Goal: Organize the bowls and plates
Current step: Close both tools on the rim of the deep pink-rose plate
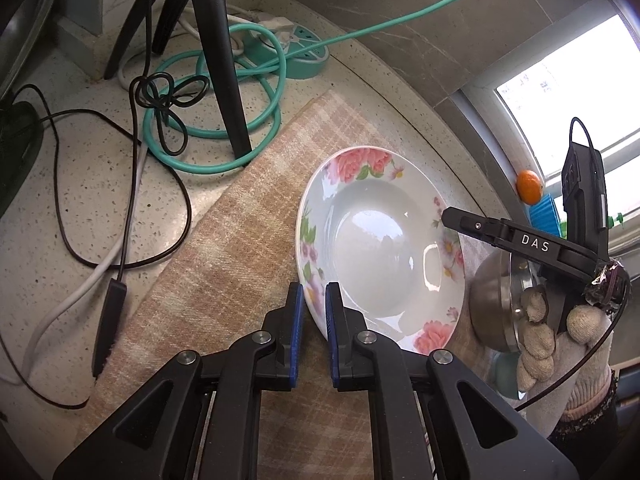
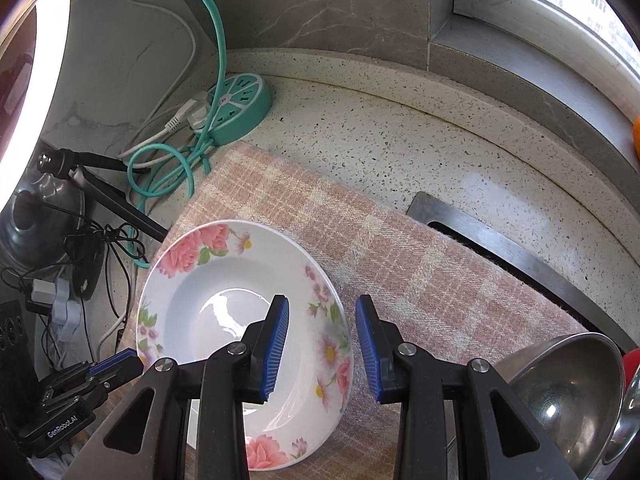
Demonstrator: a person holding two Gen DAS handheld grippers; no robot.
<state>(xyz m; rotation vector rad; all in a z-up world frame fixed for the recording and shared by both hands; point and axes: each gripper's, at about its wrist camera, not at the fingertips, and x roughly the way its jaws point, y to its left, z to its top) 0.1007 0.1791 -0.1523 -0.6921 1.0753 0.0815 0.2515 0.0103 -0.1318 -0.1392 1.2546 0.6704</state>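
My left hand-held gripper (image 1: 314,300) is clenched on the near rim of the floral plate (image 1: 376,240), which sits on the checked cloth (image 1: 240,240). My right hand-held gripper (image 2: 322,344) straddles the far rim, released. Only its view shows the steel bowl (image 2: 568,392) clearly.

A speckled stone countertop (image 2: 420,128) is what everything's sat on. A pink-and-beige plaid cloth (image 2: 400,248) is spread over the middle of it, and a floral deep plate (image 2: 192,320) is resting on that cloth near its left edge. A round teal power strip (image 2: 240,106) is parked back by the wall, with a teal cable (image 1: 224,120) coiled up beside it. Black cords (image 1: 120,200) and a white one are strewn over the bare stone, and a black tripod leg (image 1: 224,72) is planted there too.
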